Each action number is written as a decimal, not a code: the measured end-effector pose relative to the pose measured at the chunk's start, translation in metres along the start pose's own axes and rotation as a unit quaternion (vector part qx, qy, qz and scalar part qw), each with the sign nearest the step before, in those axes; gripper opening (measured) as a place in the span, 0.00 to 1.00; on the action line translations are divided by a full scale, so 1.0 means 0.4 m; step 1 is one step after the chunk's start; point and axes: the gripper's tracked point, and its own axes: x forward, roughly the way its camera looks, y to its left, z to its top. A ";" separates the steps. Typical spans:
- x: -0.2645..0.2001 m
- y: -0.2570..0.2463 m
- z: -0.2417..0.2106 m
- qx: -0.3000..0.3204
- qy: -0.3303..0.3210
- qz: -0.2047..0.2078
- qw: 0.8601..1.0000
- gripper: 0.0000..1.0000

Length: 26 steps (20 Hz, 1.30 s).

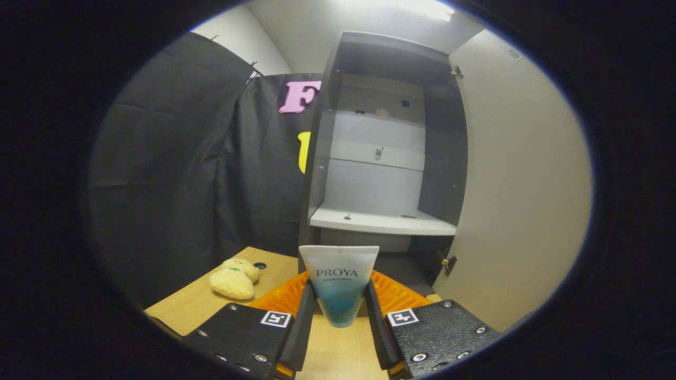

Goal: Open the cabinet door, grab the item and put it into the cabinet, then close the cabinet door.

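My gripper is shut on a white and blue tube, which stands upright between the two fingers with its flat crimped end up. Straight ahead, beyond the fingers, stands the dark cabinet with its door swung open to the right. Inside it a pale shelf lies bare at about the height of the tube's top. A lower compartment below that shelf sits in shadow.
A wooden table lies under the fingers. A small cream plush toy rests on it to the left of the fingers, next to a round hole in the tabletop. Black cloth hangs left of the cabinet.
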 end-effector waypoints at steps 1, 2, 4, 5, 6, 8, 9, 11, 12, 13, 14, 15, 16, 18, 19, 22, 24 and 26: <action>0.019 -0.020 0.037 0.003 -0.004 -0.004 1.000 0.52; 0.040 -0.039 0.078 0.003 -0.011 -0.008 1.000 0.52; 0.086 -0.077 0.150 -0.008 -0.029 -0.012 0.999 0.51; 0.106 -0.095 0.182 -0.014 -0.037 -0.013 0.999 0.52; 0.128 -0.105 0.213 -0.016 -0.043 -0.011 0.999 0.52; 0.180 -0.119 0.266 -0.007 -0.044 -0.003 0.999 0.51; 0.206 -0.132 0.286 0.004 -0.044 -0.003 0.999 0.51; 0.266 -0.164 0.340 0.009 -0.051 -0.009 0.999 0.51; 0.298 -0.178 0.366 0.007 -0.057 -0.012 0.998 0.51; 0.333 -0.185 0.388 0.005 -0.061 -0.011 0.998 0.51; 0.369 -0.195 0.403 0.013 -0.061 -0.010 0.998 0.51; 0.405 -0.200 0.408 0.027 -0.055 -0.005 0.998 0.51; 0.442 -0.204 0.412 0.043 -0.049 0.000 0.998 0.51; 0.522 -0.225 0.404 0.050 -0.037 0.001 0.998 0.51; 0.560 -0.232 0.396 0.042 -0.031 0.001 0.999 0.51; 0.659 -0.257 0.388 0.040 -0.030 -0.006 0.999 0.52; 0.713 -0.274 0.372 0.047 -0.030 -0.012 0.998 0.51; 0.760 -0.282 0.335 0.046 -0.016 -0.015 0.999 0.51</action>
